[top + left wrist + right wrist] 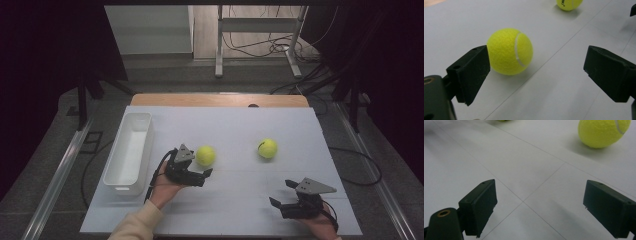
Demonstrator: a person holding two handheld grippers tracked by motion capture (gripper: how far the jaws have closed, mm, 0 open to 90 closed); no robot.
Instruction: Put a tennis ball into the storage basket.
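Note:
Two yellow tennis balls lie on the white board point(235, 125). The nearer ball point(205, 155) point(510, 51) rests just past the tip of one jaw of my left gripper point(199, 165) point(537, 65), off to that side and not between the jaws. That gripper is open and holds nothing. The other ball point(267, 148) point(569, 3) point(602, 132) lies to the right, apart from both grippers. My right gripper point(281, 192) point(541, 195) is low near the board's front right, open and empty, with that ball well ahead of it.
A long white bin point(129, 150) stands along the board's left side, empty as far as I can see. The wooden table edge point(220, 100) runs behind the board. Dark curtains, a metal frame and cables are beyond it.

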